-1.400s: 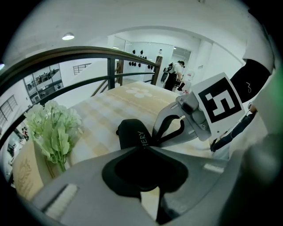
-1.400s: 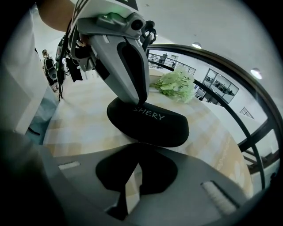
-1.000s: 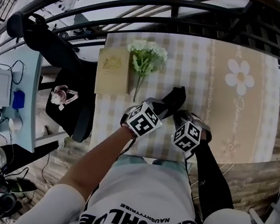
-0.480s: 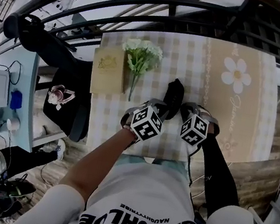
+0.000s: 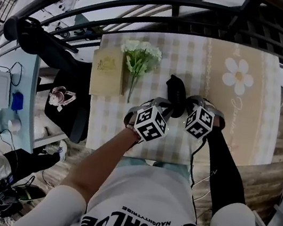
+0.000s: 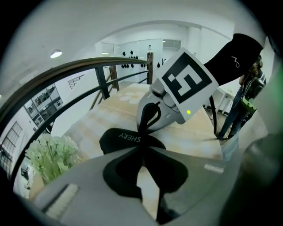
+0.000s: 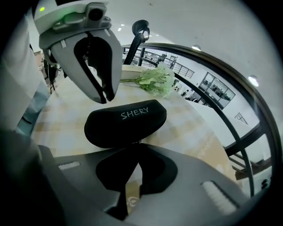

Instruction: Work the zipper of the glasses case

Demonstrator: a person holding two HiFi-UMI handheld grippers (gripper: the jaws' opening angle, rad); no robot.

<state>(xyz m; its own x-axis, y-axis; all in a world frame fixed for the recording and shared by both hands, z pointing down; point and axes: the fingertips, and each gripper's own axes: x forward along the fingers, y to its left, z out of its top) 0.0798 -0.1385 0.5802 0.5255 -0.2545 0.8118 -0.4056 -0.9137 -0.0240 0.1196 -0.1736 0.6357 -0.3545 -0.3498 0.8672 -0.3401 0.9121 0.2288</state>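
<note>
The black glasses case [image 5: 176,92], printed SHERY, lies flat on the checked tablecloth [image 5: 195,54], about midway across the table and nearer the person's edge. The 2 grippers flank its near end. The right gripper [image 6: 143,129] is clenched, tips meeting right at the case's rim; whether they pinch anything cannot be told. The left gripper [image 7: 105,98] is clenched too, tips just over the case's other side. Bare cloth lies beyond and right, up to a beige daisy mat [image 5: 241,100]. White flowers [image 5: 139,55] and a tan card [image 5: 108,69] lie left. A black railing [image 5: 149,9] runs past the far edge.
</note>
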